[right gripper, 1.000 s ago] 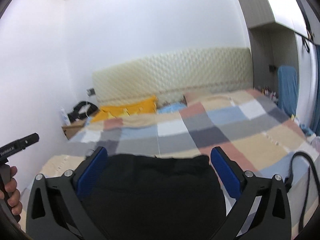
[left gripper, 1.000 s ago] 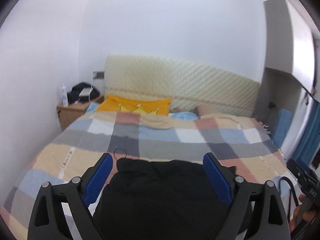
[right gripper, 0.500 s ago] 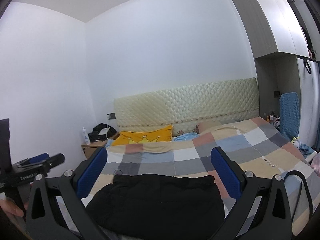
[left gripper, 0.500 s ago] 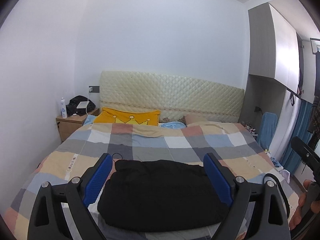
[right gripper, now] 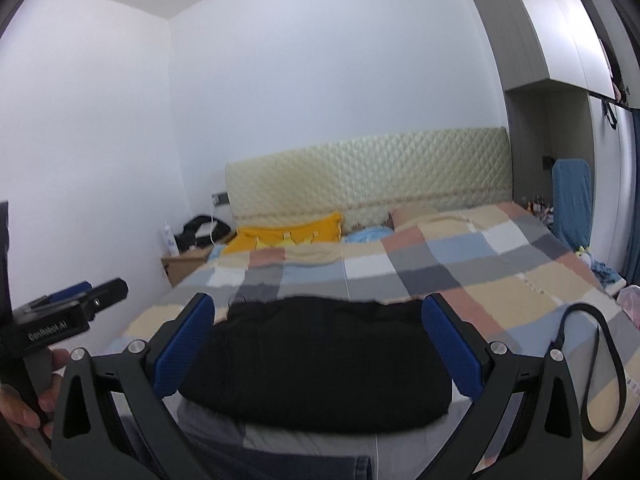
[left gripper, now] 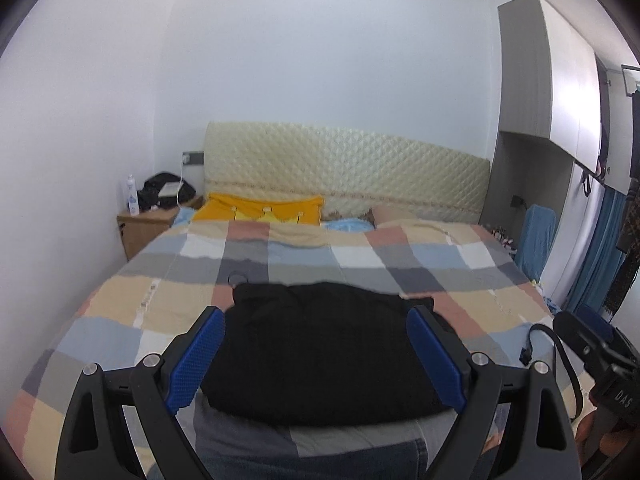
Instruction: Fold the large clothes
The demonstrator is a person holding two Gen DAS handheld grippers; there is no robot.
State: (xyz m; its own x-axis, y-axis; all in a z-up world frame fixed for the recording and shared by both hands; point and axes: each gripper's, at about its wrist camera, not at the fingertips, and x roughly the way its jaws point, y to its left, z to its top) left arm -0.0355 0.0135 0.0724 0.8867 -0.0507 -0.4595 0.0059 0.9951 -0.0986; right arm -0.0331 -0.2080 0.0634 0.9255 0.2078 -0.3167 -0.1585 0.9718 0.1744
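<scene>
A black garment (left gripper: 320, 344) lies folded into a thick rectangle on the checked bed cover (left gripper: 160, 304), near the foot of the bed. My left gripper (left gripper: 316, 320) hovers in front of it, open, blue pads wide apart and nothing between them. In the right wrist view the same black garment (right gripper: 316, 360) shows between the pads of my right gripper (right gripper: 317, 308), also open and holding nothing. Each view catches the other tool at its edge: the right gripper (left gripper: 592, 348) and the left gripper (right gripper: 72, 312), held by a hand.
Grey cloth (left gripper: 340, 436) and a strip of denim (right gripper: 300, 464) lie just under the garment's near edge. A yellow pillow (left gripper: 260, 210) sits by the quilted headboard (left gripper: 344, 168). A wooden nightstand (left gripper: 148, 228) stands on the left, a wardrobe (left gripper: 560, 92) on the right. A black strap loop (right gripper: 600, 372) hangs to the right.
Both grippers pulled back from the black garment, then came slightly closer again. Their jaws stayed open and the garment has not moved.
</scene>
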